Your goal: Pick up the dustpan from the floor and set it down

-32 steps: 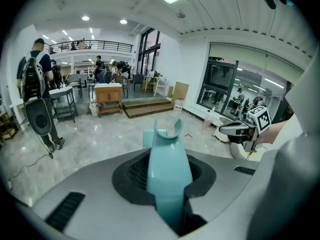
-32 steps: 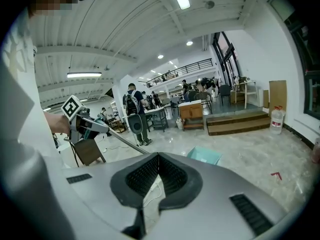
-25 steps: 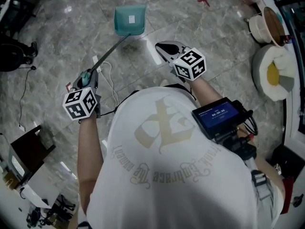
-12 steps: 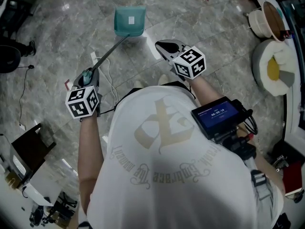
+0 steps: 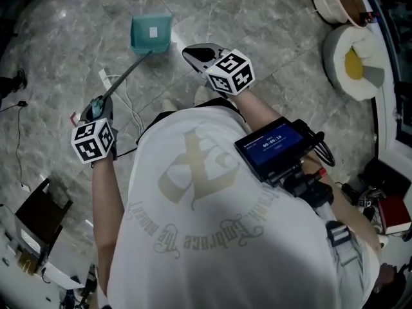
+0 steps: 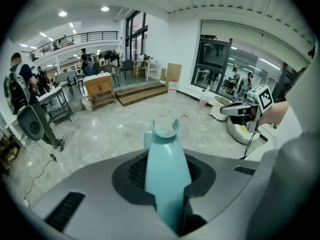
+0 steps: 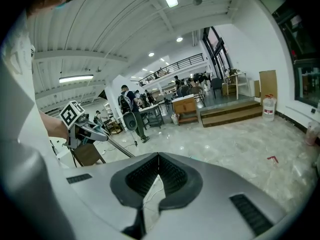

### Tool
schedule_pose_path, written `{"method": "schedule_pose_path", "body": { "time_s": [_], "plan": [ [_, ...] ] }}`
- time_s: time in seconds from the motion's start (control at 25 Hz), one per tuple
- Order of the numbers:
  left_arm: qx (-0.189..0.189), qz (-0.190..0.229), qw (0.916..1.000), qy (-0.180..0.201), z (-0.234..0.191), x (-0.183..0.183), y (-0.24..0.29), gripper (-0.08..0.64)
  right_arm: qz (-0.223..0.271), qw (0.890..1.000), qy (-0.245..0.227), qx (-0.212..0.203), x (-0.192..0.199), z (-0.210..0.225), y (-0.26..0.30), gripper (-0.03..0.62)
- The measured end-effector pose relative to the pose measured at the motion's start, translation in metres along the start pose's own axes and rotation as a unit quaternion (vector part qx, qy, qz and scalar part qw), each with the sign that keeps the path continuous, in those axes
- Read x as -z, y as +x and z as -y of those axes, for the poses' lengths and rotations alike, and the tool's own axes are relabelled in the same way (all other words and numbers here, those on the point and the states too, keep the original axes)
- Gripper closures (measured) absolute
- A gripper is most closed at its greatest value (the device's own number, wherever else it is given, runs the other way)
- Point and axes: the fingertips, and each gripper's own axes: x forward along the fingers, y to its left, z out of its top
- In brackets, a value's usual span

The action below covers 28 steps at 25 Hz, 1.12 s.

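The teal dustpan (image 5: pixel 150 32) is at the far end of a long dark rod (image 5: pixel 125 76), low over the grey marble floor; whether it touches the floor I cannot tell. My left gripper (image 5: pixel 98 105) is shut on the rod's teal handle grip (image 6: pixel 166 184), which stands up between the jaws in the left gripper view. My right gripper (image 5: pixel 191 49) hovers just right of the pan, apart from it. Its jaws (image 7: pixel 158 156) meet at the tips with nothing between them. From the right gripper view, the left gripper (image 7: pixel 92 131) and rod (image 7: pixel 120 150) show at the left.
A white cable (image 5: pixel 132 118) lies on the floor near my feet. Round white and brown bowl-like things (image 5: pixel 351 60) stand at the upper right. A dark chair (image 5: pixel 42 214) is at the lower left. Tables, a fan on a stand (image 6: pixel 31 125) and people fill the hall's far side.
My left gripper has sunk a little with the dustpan's handle in it, rolling slightly. The right gripper has stayed beside the pan. The head camera's view has shifted.
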Motion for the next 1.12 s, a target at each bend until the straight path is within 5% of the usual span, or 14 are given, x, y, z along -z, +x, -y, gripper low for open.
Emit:
{"method": "schedule_pose_path", "body": {
  "time_s": [0.56, 1.12],
  "plan": [
    [0.049, -0.061, 0.9964, 0.031, 0.014, 0.01, 0.052, 0.466, -0.026, 0.998, 0.047, 0.035, 0.033, 0.012, -0.016, 0.575],
    [0.09, -0.126, 0.9833, 0.097, 0.022, 0.024, 0.112, 0.466, -0.038, 0.99, 0.105, 0.085, 0.068, 0.028, -0.038, 0.575]
  ]
}}
